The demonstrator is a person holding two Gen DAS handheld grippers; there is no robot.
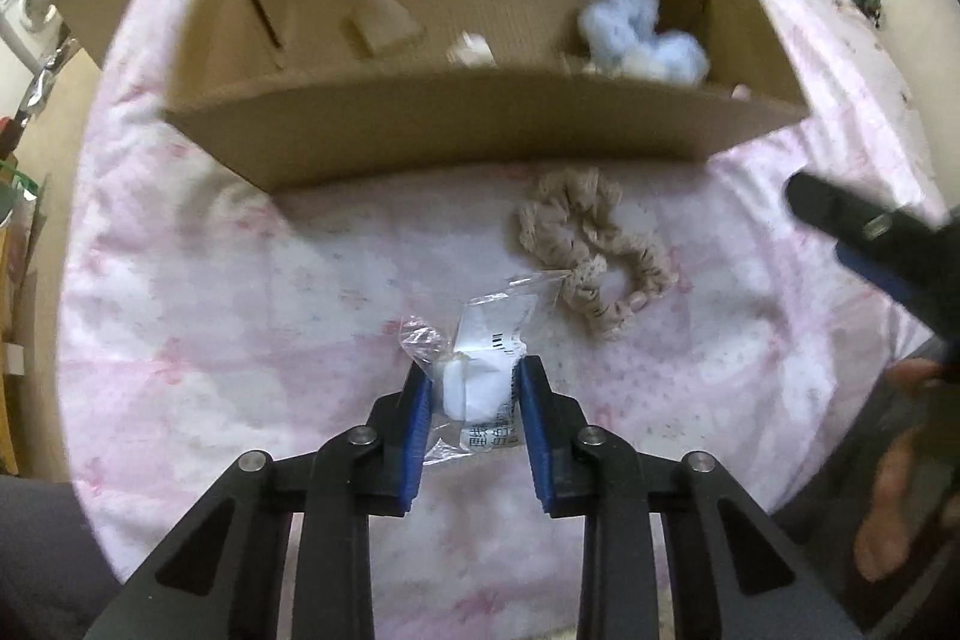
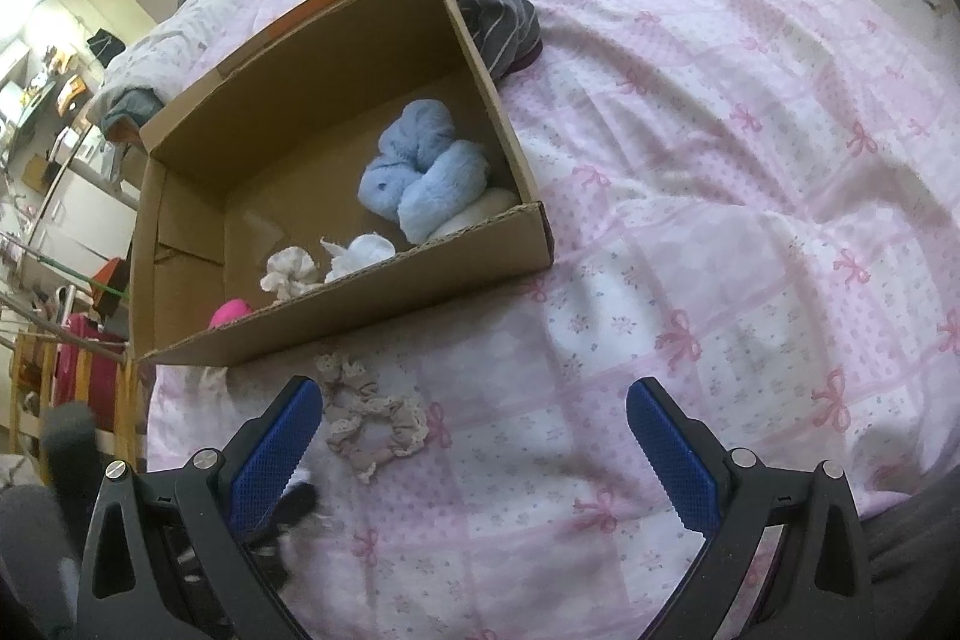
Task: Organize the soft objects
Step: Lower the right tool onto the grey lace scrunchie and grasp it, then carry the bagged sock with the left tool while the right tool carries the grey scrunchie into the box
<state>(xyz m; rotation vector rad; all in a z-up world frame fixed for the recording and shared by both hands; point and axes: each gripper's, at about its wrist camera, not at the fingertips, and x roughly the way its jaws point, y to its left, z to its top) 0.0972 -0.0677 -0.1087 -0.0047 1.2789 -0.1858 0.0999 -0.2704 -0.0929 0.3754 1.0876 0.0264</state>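
My left gripper [image 1: 474, 382] is shut on a clear plastic packet [image 1: 480, 376] holding a white soft item, just above the pink bedspread. A beige lace scrunchie [image 1: 591, 244] lies on the bed between the packet and the cardboard box [image 1: 456, 130]; it also shows in the right wrist view [image 2: 375, 421]. The box [image 2: 360, 298] holds a fluffy blue item [image 2: 420, 172], two small white items [image 2: 327, 262] and a pink item [image 2: 230, 311]. My right gripper [image 2: 474, 436] is open and empty above the bed, right of the scrunchie; its finger shows in the left wrist view [image 1: 870, 232].
A pink bow-patterned bedspread [image 2: 720, 160] covers the bed. A grey striped cloth [image 2: 498, 16] lies behind the box. Shelves and furniture stand off the bed's left edge [image 2: 66, 196]. A bare foot [image 1: 894, 508] shows at the lower right.
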